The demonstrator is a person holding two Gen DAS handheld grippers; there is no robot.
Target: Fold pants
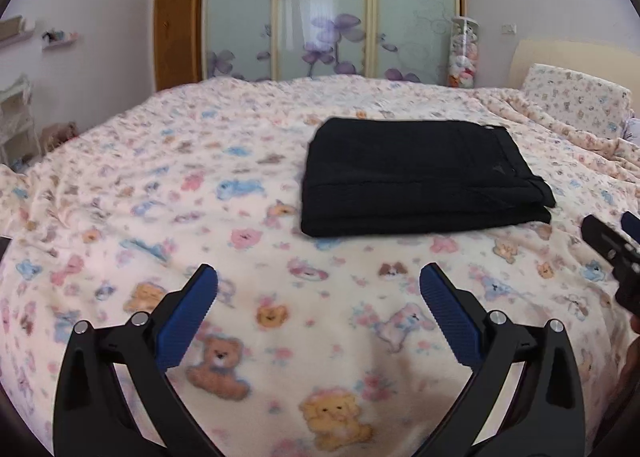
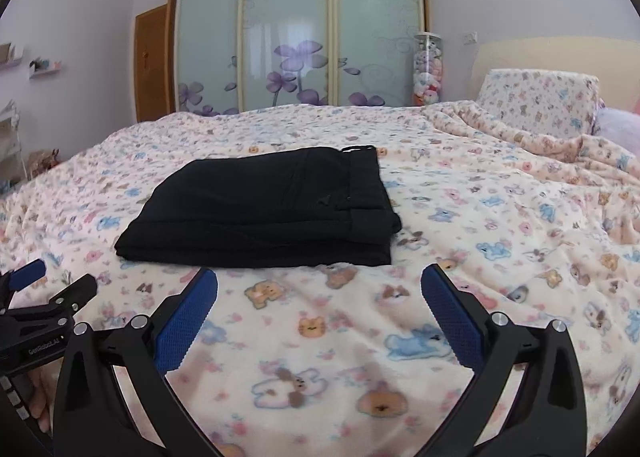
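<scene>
The black pants [image 1: 420,177] lie folded into a tidy rectangle mid-bed on the teddy-print blanket [image 1: 200,197], just beyond both grippers. The left gripper [image 1: 319,285] and right gripper [image 2: 319,289] hover with fingers spread, holding nothing. Folding looks finished, though the far edge is hard to judge; at most, a smoothing press remains.

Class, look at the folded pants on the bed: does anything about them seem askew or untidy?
Nothing much: the black pants lie folded flat on the blanket. Only the waistband corner sticks out slightly.
</scene>
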